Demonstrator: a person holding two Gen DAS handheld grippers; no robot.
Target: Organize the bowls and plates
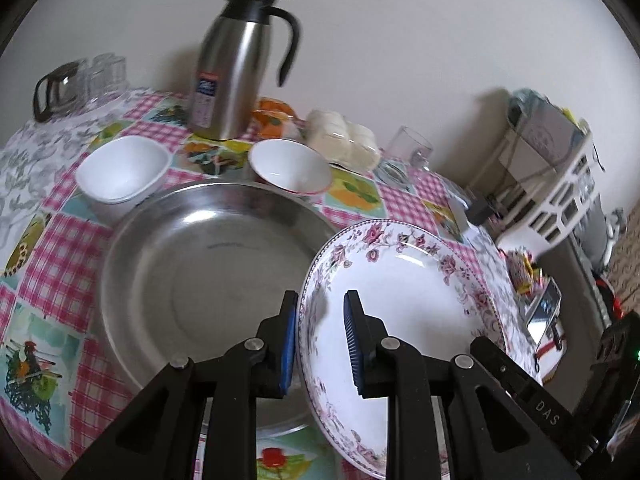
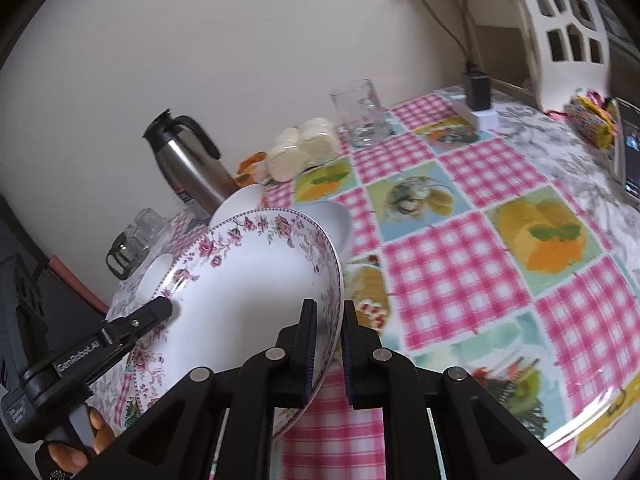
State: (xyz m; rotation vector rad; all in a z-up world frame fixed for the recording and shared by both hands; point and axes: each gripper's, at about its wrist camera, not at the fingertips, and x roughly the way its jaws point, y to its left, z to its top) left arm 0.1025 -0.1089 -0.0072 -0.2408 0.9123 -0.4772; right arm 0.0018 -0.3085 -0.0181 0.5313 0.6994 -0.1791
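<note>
A white plate with a pink floral rim [image 1: 400, 288] hangs tilted above the table, gripped at two opposite edges. My left gripper [image 1: 320, 300] is shut on its near rim, one blue pad on each face. In the right wrist view the same plate [image 2: 248, 280] has my right gripper [image 2: 329, 308] shut on its right edge, and the left gripper [image 2: 152, 312] bites the far left rim. To the plate's left lies a large steel tray [image 1: 200, 260]. Behind the tray stand a squarish white bowl [image 1: 120, 172] and a round white bowl [image 1: 290, 166].
A steel thermos jug [image 1: 236, 68], a glass pot [image 1: 56, 92] and a bag of white buns [image 1: 344, 140] stand along the wall. A glass mug [image 2: 360, 112], a phone [image 2: 628, 152] and a white plastic basket [image 2: 560, 20] sit to the right on the checked tablecloth [image 2: 460, 280].
</note>
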